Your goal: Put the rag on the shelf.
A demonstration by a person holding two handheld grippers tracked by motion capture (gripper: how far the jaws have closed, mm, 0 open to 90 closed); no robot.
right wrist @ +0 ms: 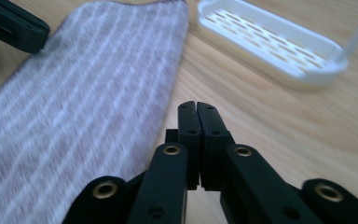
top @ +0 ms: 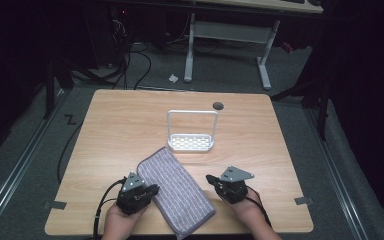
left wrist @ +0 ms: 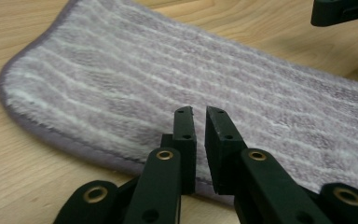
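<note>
The striped cloth (top: 176, 191) lies flat on the desk (top: 115, 130), apparently untouched; left tongs (left wrist: 199, 112) stand slightly parted, right tongs (right wrist: 198, 106) closed empty.

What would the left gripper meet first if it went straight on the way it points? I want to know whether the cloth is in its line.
Most likely the cloth: the left gripper points across it, jaws slightly apart over its near edge. Its height above the cloth is unclear.

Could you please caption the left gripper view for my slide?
Left gripper, fingers slightly parted, above the striped purple cloth on the wooden table.
</note>
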